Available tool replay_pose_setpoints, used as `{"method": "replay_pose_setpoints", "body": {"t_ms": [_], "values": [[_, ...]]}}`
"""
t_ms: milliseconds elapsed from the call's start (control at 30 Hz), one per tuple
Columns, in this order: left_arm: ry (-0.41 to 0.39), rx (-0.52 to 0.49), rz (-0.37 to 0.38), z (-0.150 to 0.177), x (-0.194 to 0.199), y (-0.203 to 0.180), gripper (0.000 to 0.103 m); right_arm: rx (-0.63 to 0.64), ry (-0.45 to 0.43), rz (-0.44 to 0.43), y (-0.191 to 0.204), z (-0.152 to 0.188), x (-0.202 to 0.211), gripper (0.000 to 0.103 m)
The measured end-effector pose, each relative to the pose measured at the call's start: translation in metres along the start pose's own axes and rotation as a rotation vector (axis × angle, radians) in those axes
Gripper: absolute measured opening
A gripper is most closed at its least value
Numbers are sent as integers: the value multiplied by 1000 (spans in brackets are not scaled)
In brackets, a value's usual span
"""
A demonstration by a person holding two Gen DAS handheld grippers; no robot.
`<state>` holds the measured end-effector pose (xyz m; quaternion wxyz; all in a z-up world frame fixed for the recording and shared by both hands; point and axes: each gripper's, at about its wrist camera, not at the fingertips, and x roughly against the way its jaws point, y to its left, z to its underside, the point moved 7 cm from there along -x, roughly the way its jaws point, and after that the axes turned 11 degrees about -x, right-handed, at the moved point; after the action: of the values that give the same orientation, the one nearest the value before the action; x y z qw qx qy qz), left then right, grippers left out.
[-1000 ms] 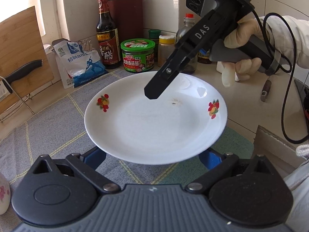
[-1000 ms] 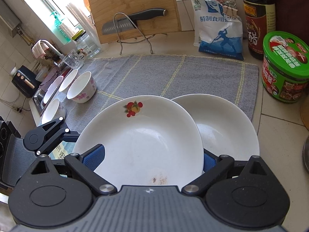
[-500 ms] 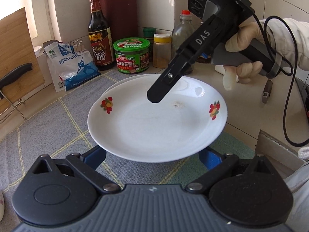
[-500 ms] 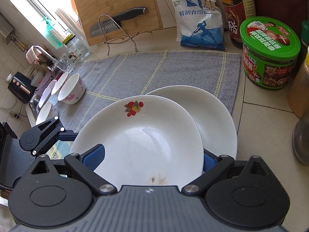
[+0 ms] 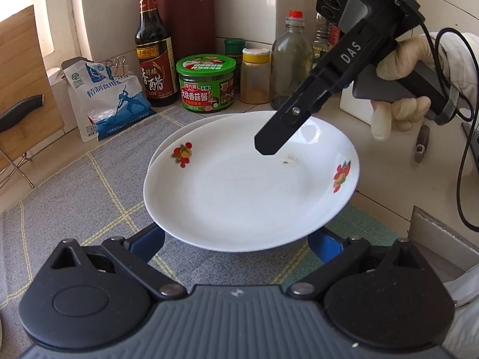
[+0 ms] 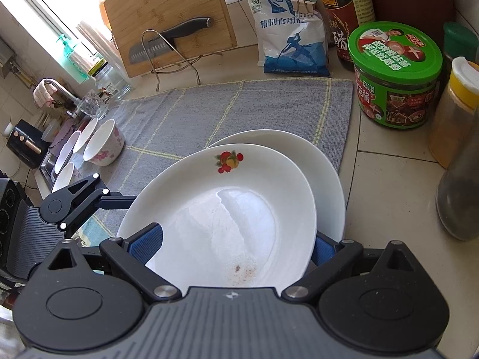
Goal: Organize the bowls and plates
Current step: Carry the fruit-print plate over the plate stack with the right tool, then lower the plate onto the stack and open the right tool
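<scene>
A white plate with fruit prints (image 5: 248,185) (image 6: 227,218) hangs tilted between my two grippers, just above a plain white plate (image 6: 326,173) (image 5: 191,125) lying at the grey mat's corner. My left gripper (image 5: 236,239) has its blue pads spread wide under the plate's near rim. My right gripper (image 6: 236,242) also has wide pads under the opposite rim; one of its fingers (image 5: 278,134) reaches over the plate. Whether either pinches the rim is hidden. Several bowls (image 6: 103,146) stand at the mat's far left by the sink.
A grey checked mat (image 6: 239,104) covers the counter. Behind it stand a green-lidded jar (image 6: 395,74), a vinegar bottle (image 5: 154,51), a salt bag (image 6: 290,39), spice jars (image 5: 254,74), and a cutting board with a knife (image 6: 170,39). A sink (image 6: 51,161) lies left.
Both grippers carried the fruit-print plate toward the back of the counter. It now overlaps the plain plate more and sits lower over it.
</scene>
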<state>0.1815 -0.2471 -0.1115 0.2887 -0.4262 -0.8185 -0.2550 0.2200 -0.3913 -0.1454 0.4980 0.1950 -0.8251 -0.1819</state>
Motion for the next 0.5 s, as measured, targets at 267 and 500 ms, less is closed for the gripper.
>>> {"method": "replay_pose_setpoints", "body": {"t_ms": [267, 500], "values": [[-4, 10, 21, 0, -7, 5, 100, -7, -2, 27, -3, 5, 6, 101], [-11, -8, 24, -1, -10, 7, 101, -2, -14, 56, 0, 7, 13, 101]]}}
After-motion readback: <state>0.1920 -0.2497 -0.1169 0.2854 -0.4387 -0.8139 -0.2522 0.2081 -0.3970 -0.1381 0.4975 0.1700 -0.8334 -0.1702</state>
